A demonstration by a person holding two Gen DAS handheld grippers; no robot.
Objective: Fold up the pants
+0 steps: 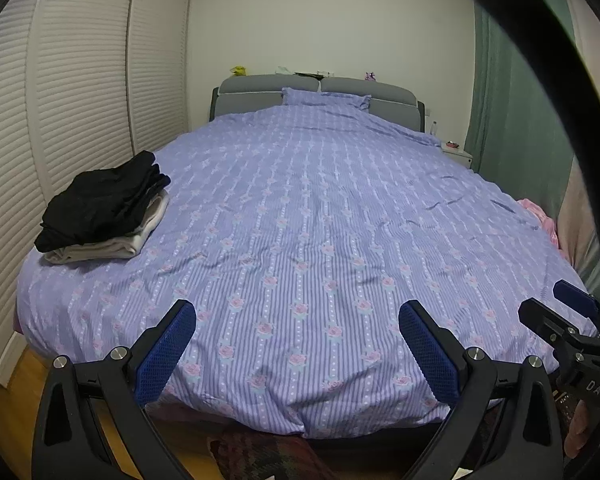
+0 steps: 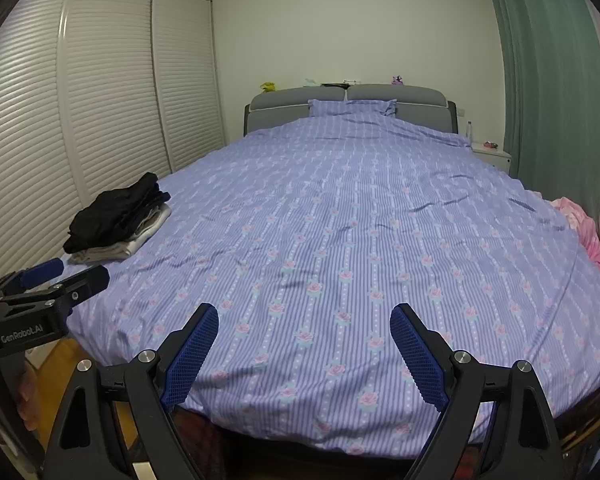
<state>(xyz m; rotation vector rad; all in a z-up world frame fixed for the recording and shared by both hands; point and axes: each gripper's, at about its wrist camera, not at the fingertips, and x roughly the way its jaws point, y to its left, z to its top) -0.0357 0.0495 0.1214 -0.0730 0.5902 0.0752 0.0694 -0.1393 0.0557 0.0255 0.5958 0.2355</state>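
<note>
**Both claws empty at the foot of the bed; folded stack off to the left**

The left gripper (image 1: 298,344) is seen spread wide with nothing between its blue pads (image 1: 168,350). The right gripper (image 2: 304,354) is likewise spread and empty. Both are held side by side over the near edge of the purple floral duvet (image 1: 300,220), pointed down the bed toward the grey headboard (image 2: 296,102). Each claw is caught at the edge of the other's view.

A stack of folded clothes (image 1: 100,212) is found well ahead and to the left of the left claw, on the left side of the bed near the louvred wardrobe doors (image 1: 80,80). Dark, probably black, pants are seen on top, with lighter folded pieces underneath. Whether the top item is fully squared cannot be told from here. No unfolded pants are seen ahead of either claw. A pink cloth (image 2: 588,232) is bunched far right of the right claw, at the bed's edge; what it is cannot be told.

Step judged: between garments, or at the end of the task, with the last fold apparently placed on the stack. The next move is judged to call for another pair to be found and laid flat on the open duvet ahead of the claws, if any remains.
</note>
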